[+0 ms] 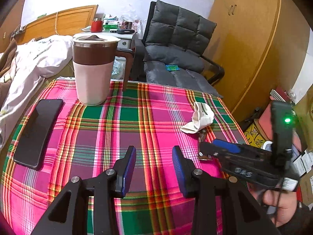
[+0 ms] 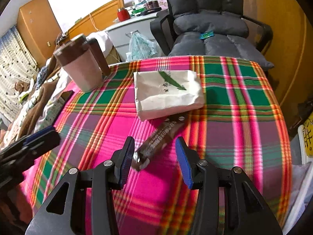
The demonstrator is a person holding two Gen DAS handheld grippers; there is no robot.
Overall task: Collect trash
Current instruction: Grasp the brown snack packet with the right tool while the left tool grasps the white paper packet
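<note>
A brown snack wrapper [image 2: 159, 137] lies on the plaid tablecloth [image 2: 234, 117], its near end between the open fingers of my right gripper [image 2: 154, 156]. Just beyond it lies a white paper packet with a green leaf print [image 2: 168, 94]. In the left wrist view the same white packet [image 1: 201, 119] sits at the table's right side, with the wrapper [image 1: 202, 137] partly hidden behind the right gripper [image 1: 207, 152]. My left gripper [image 1: 154, 168] is open and empty above the cloth, left of the right gripper.
A pink and brown lidded mug [image 1: 93, 68] stands at the table's far left. A black phone [image 1: 39, 131] lies at the left edge. A grey padded chair [image 1: 176, 49] stands behind the table, a bed [image 1: 29, 64] to the left, a wardrobe [image 1: 254, 49] to the right.
</note>
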